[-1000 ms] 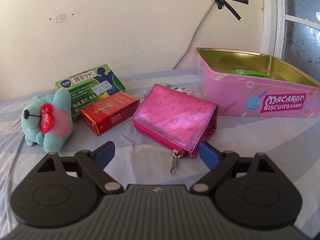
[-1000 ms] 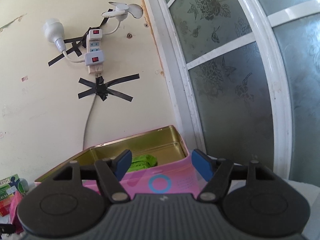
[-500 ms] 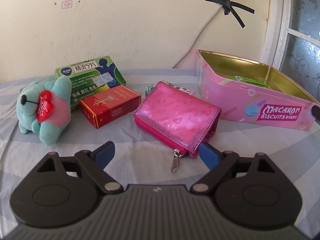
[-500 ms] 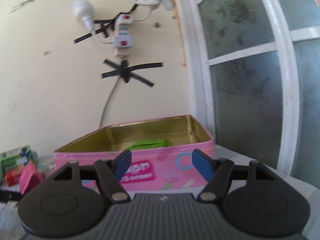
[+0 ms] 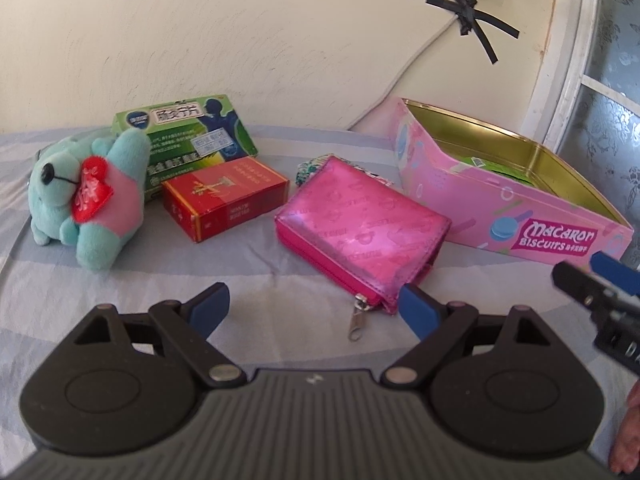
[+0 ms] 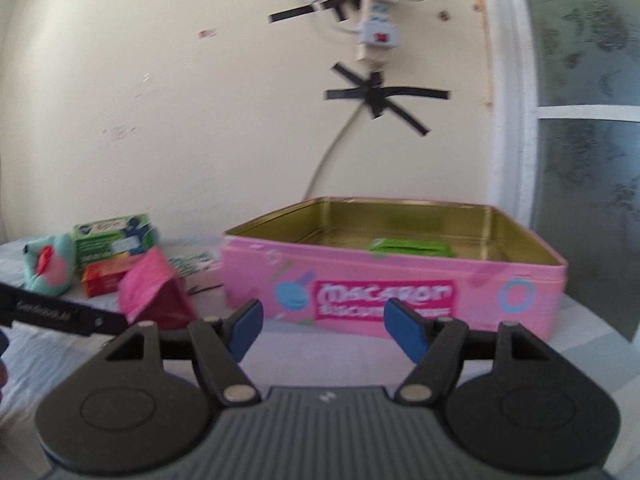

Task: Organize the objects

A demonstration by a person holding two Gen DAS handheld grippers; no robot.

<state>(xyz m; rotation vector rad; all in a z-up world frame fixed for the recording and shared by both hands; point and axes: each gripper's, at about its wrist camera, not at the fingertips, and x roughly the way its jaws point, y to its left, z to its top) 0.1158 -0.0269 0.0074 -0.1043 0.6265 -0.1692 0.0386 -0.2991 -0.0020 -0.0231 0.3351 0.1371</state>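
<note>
The left gripper (image 5: 308,306) stands with its jaws wide apart and nothing between them, aimed down at the striped bedsheet (image 5: 256,264). Directly ahead of it lies the pink wallet (image 5: 362,226), flat on the sheet; its zipper pull (image 5: 357,322) lies just in front of the right-hand blue pad, and its nearest corner sits just beside that pad, so the wallet is offset toward the right side of the jaw gap. Its long axis runs diagonally, from near right to far left across the line of approach. The right gripper (image 6: 322,330) is likewise open and empty, facing the front wall of the pink biscuit tin (image 6: 400,280); the wallet lies off to its left, so the left hand is judged the nearer one for a pickup. Beyond the wallet, to the left, sit the red box (image 5: 226,198), the green medicine box (image 5: 188,136) and the teal plush toy (image 5: 86,196), close together. To the far right, the tin stands open, with a green packet (image 6: 412,247) already inside.
</note>
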